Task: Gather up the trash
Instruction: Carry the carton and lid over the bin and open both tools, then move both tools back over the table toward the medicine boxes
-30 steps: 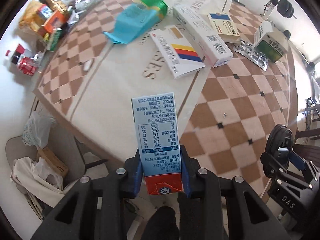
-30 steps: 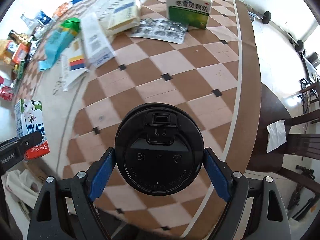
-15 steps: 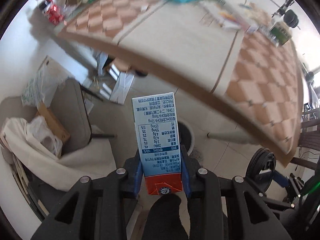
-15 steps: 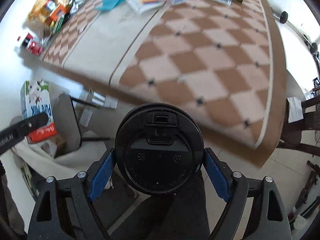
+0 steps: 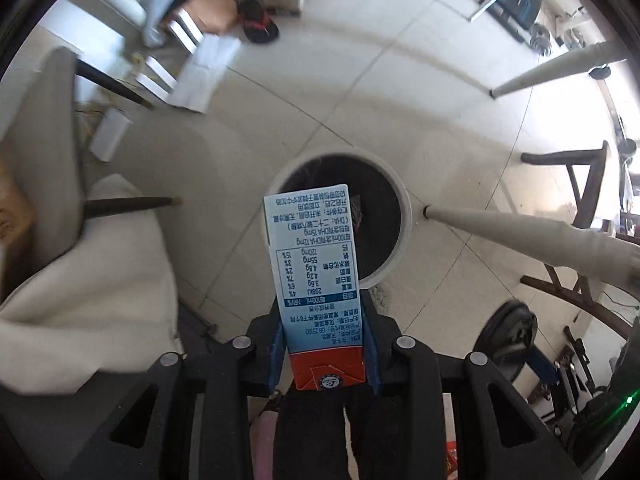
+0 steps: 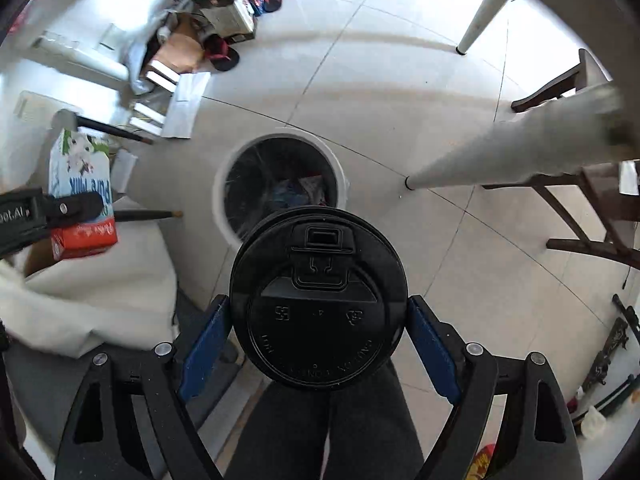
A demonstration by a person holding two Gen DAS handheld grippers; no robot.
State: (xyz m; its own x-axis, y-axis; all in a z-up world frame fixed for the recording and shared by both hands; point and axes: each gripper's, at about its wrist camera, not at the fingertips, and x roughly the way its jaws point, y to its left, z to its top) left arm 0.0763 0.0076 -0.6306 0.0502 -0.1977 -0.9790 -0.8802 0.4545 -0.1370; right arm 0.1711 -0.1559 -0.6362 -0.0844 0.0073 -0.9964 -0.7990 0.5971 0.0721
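Both tongs are loaded above the white-rimmed trash bin (image 5: 404,216): left gripper (image 5: 326,354) pinches a milk carton (image 5: 316,264) by its red base, right gripper (image 6: 318,344) clamps a black-lidded cup (image 6: 318,300); both look light, crushable

Bright daylight floods both fisheye views, glaring off the tiled floor (image 5: 400,92) toward the top. A curved shadow band crosses it. Edges bend strongly and darken to black; the clutter (image 6: 188,40) at the upper left is motion-blurred.
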